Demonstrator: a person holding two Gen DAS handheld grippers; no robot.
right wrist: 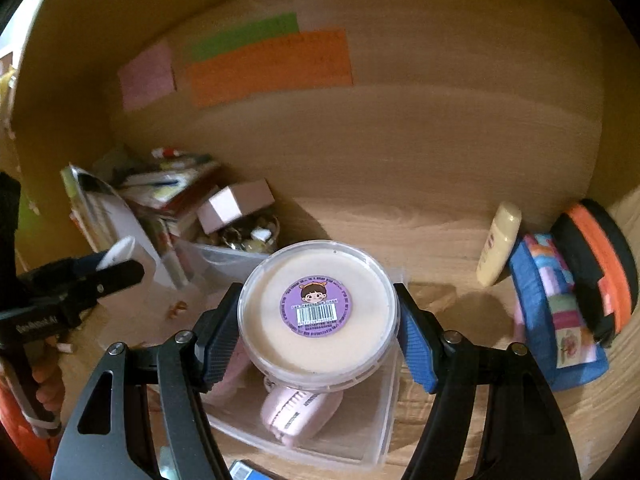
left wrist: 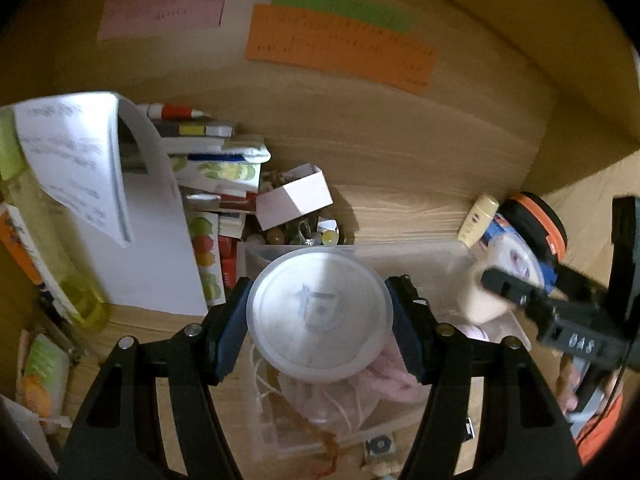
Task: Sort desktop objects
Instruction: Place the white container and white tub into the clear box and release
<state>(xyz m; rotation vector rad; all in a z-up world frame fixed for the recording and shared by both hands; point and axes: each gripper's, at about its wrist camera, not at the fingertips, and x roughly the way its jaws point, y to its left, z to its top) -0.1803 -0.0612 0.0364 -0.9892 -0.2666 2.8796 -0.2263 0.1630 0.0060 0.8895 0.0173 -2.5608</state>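
Note:
A round translucent white lid (left wrist: pixel 320 316) sits flat-face toward the camera between the blue pads of my left gripper (left wrist: pixel 320 314), which is shut on its rim. In the right wrist view a round clear tub (right wrist: pixel 318 308) of cream-coloured paste, with a purple barcode sticker, is pinched by my right gripper (right wrist: pixel 318 320). Both are held above a clear plastic box (right wrist: pixel 384 420) on the wooden desk. The left wrist view shows the tub (left wrist: pixel 486 304) at the right. The right wrist view shows the lid (right wrist: pixel 120 250) edge-on at the left.
A pink item (right wrist: pixel 296 412) lies in the clear box. A pile of books and papers (left wrist: pixel 208 152) and a small white carton (left wrist: pixel 296 196) fill the back left. A cream tube (right wrist: pixel 498 248), blue patterned pouch (right wrist: pixel 560 312) and orange-black disc (right wrist: pixel 600 264) lean at the right.

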